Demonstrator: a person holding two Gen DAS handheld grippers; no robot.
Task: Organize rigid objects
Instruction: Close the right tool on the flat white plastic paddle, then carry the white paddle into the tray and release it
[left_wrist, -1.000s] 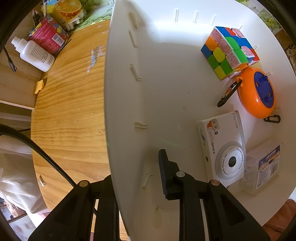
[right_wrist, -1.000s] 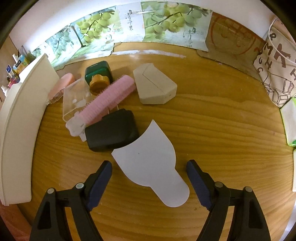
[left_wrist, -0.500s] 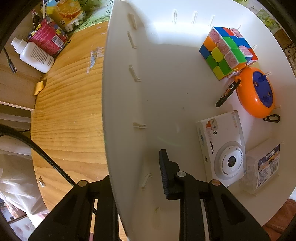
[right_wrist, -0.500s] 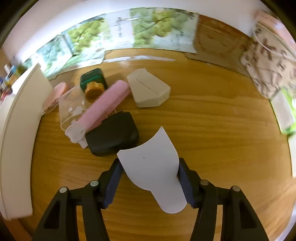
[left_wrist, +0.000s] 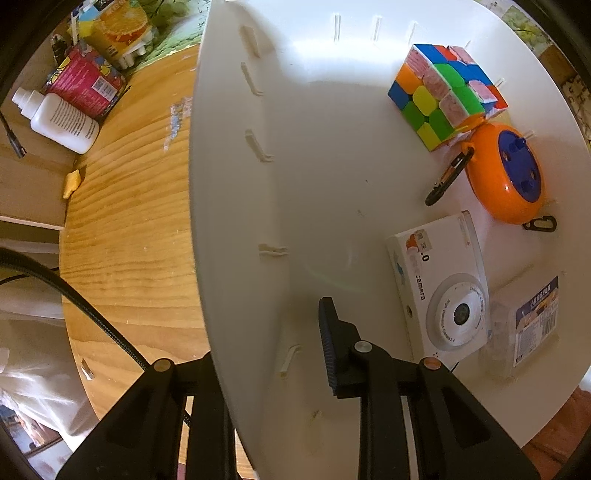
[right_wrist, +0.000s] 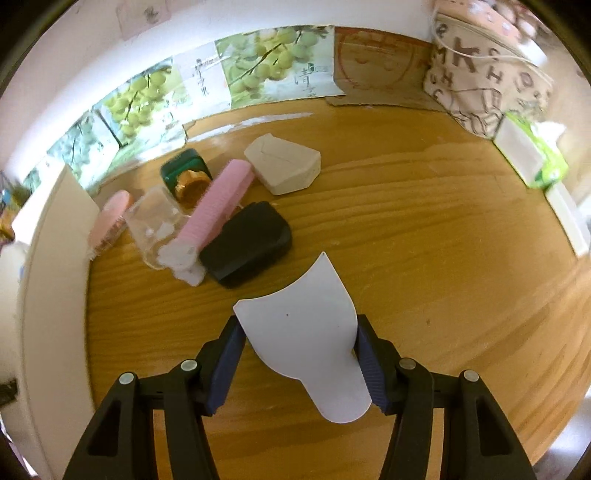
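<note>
My left gripper (left_wrist: 269, 354) is shut on the near wall of a white bin (left_wrist: 240, 236). Inside lie a colour cube (left_wrist: 443, 99), an orange and blue disc (left_wrist: 506, 173), a white camera box (left_wrist: 439, 284) and a clear small box (left_wrist: 528, 321). My right gripper (right_wrist: 299, 362) is shut on a white flat scoop-shaped piece (right_wrist: 306, 325) and holds it above the wooden table (right_wrist: 424, 240). Beyond it lie a black case (right_wrist: 247, 243), a pink brush (right_wrist: 218, 206), a clear box (right_wrist: 155, 221), a green bottle with gold cap (right_wrist: 186, 177), a beige block (right_wrist: 282, 168) and a pink oval (right_wrist: 110, 218).
The white bin's outer wall (right_wrist: 48, 295) stands at the left of the right wrist view. A printed bag (right_wrist: 480, 66) and green-white packs (right_wrist: 535, 155) sit at the right. A white bottle (left_wrist: 59, 118), red packet (left_wrist: 85, 81) and juice cartons (left_wrist: 118, 33) lie left of the bin.
My right gripper has closed on the white flat piece and lifted it a little off the table. The left gripper and the bin have hardly moved.
</note>
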